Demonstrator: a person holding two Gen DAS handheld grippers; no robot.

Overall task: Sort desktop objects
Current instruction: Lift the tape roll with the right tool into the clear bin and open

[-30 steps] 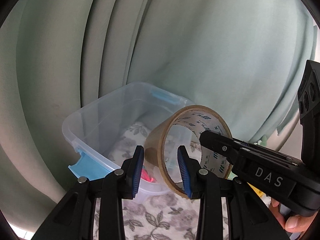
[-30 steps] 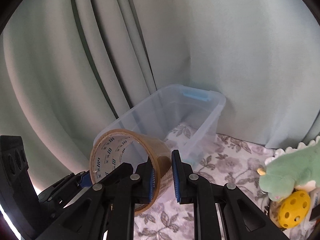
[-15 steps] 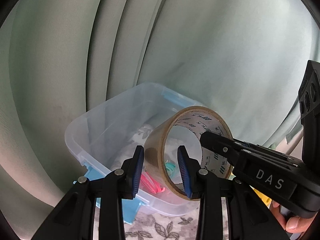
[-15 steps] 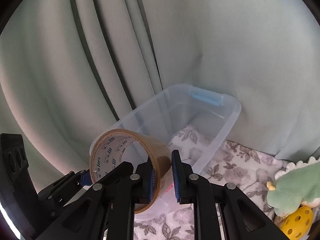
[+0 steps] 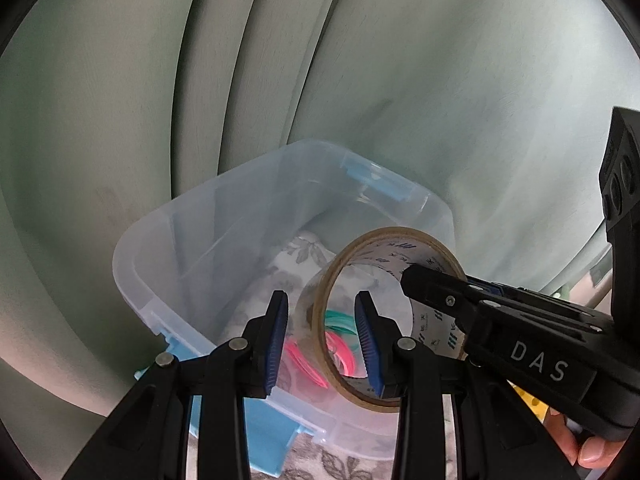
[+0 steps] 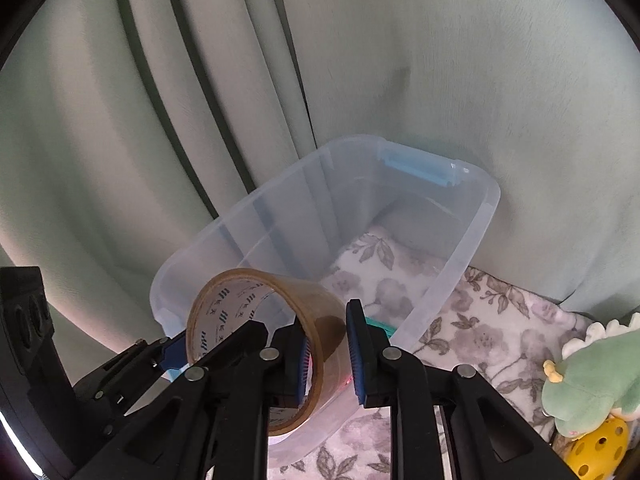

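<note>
Carrying tape (image 5: pixel 384 312) over bin (image 5: pixel 132 280): both claws, left (image 5: pixel 322 336) and right (image 6: pixel 328 354), clamped on its wall. Next: lower, open both, release inside.

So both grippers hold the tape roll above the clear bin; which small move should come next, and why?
Probably lower it a little, then release. The brown packing tape roll, pinched by the left gripper and right gripper, hangs over the clear plastic bin's near end, above coloured items inside.
</note>
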